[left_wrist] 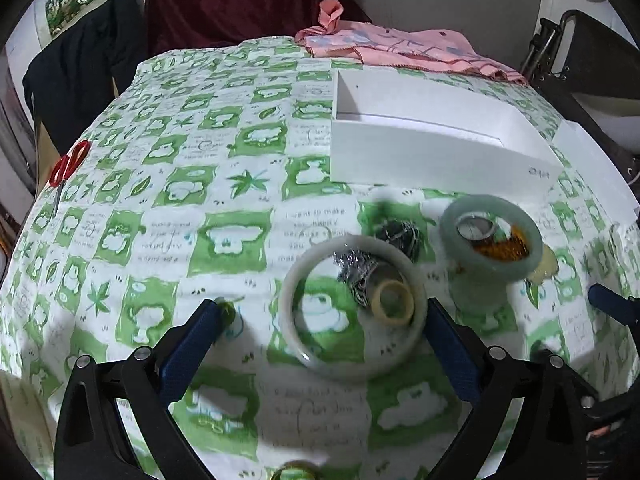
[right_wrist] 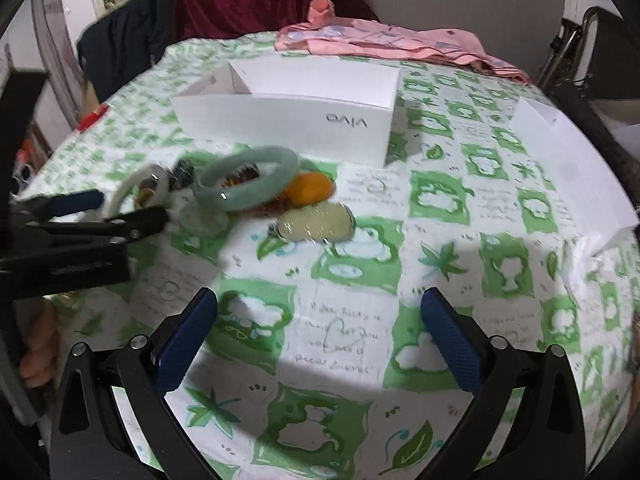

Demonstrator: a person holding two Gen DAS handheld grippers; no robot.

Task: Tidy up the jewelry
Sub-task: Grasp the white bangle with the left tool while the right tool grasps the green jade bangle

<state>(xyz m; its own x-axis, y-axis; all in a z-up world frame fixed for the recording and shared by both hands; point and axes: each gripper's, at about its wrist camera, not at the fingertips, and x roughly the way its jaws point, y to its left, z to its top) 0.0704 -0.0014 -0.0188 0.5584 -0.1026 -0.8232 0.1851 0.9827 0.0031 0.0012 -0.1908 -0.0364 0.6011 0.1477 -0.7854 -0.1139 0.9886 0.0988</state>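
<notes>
your left gripper [left_wrist: 324,316] sits at the bottom of the left wrist view with its jaws spread wide and nothing between them, the pale white bangle [left_wrist: 352,308] lying on the cloth in the gap and close against the right-hand finger. your right gripper [right_wrist: 320,316] is spread just as wide at the bottom of its own view, over bare green-checked tablecloth [right_wrist: 360,272], holding nothing.

a little further up, right of centre in the left view, the green jade bangle [left_wrist: 492,236] is propped on the heap, with a small yellowish ring [left_wrist: 394,300] and a tangle of silver chain [left_wrist: 356,268] inside the white bangle's loop (motion blur hides the finer pieces). in the right view an orange stone [right_wrist: 310,188] and a pale oval pendant [right_wrist: 316,222] lie just beside that heap, left of centre.

beyond, toward the upper middle, the white box [left_wrist: 420,152] stands open and, as far as its inside shows, empty. judging by that, you've barely begun: every piece visible is on the cloth and none is sorted into the box.
</notes>
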